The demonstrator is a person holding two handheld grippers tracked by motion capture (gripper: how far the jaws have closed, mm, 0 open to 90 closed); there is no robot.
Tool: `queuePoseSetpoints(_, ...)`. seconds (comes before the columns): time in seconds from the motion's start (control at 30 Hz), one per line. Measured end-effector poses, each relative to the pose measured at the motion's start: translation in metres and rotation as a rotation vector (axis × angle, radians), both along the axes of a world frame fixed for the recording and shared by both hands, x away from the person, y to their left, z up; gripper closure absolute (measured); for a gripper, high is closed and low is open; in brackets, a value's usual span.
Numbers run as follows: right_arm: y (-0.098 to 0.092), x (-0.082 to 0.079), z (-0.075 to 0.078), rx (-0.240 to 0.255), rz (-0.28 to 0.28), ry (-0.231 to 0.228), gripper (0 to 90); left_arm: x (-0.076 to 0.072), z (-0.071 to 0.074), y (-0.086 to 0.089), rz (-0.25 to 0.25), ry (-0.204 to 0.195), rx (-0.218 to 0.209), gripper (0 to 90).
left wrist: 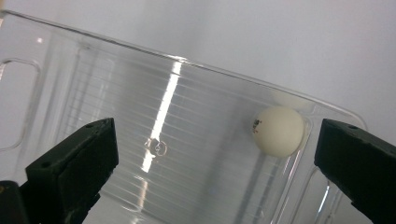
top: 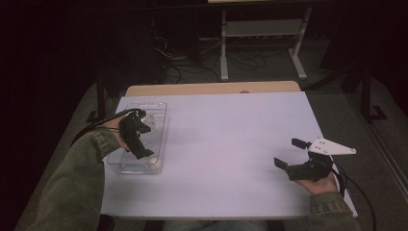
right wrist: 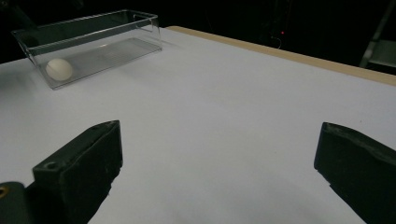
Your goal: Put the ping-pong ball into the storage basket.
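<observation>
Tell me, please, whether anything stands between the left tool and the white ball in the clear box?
Nothing visible does. The left tool hangs open over the clear box, which has no lid, and the white ball lies alone on its floor at the near end, against the end wall. That wall stands beside the ball, not above it.

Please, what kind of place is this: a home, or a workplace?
Probably a lab or test room, not a home. A plain white table holds a clear plastic bin with a white ball inside, and behind it loose cables lie on the floor beside a metal stand.
</observation>
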State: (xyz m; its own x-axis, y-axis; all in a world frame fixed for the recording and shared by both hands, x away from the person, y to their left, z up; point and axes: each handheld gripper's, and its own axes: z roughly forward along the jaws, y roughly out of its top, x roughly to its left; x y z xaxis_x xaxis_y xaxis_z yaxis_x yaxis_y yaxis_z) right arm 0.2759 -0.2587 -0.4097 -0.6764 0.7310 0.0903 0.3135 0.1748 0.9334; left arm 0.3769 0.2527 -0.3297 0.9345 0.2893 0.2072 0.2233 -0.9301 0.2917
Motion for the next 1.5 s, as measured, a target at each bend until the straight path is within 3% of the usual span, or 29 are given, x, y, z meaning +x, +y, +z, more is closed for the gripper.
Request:
queuePoseSetpoints(0.2, 0.000, 0.000, 0.000, 0.001, -0.001, 0.002, 0.5, -0.007, 0.008, 0.009, 0.030, -0.031, -0.094, 0.0)
queuePoseSetpoints(0.4, 0.001, 0.000, 0.000, 0.001, 0.000, 0.001, 0.5, -0.015, 0.009, 0.006, 0.008, -0.050, -0.111, 0.0)
queuePoseSetpoints(0.8, 0.000, 0.000, 0.000, 0.000, 0.001, 0.000, 0.5, -0.026, 0.017, 0.019, 0.052, -0.096, -0.218, 0.0)
queuePoseSetpoints(1.0, 0.000, 0.000, 0.000, 0.001, -0.001, -0.001, 0.5, -0.031, 0.016, 0.023, 0.071, -0.118, -0.245, 0.0)
queuePoseSetpoints(1.13, 0.000, -0.001, 0.000, 0.001, -0.006, -0.005, 0.5, -0.037, 0.014, 0.026, 0.088, -0.146, -0.306, 0.0)
queuePoseSetpoints(1.5, -0.001, -0.002, 0.002, 0.008, -0.013, -0.019, 0.5, -0.047, 0.012, 0.037, 0.132, -0.197, -0.394, 0.0)
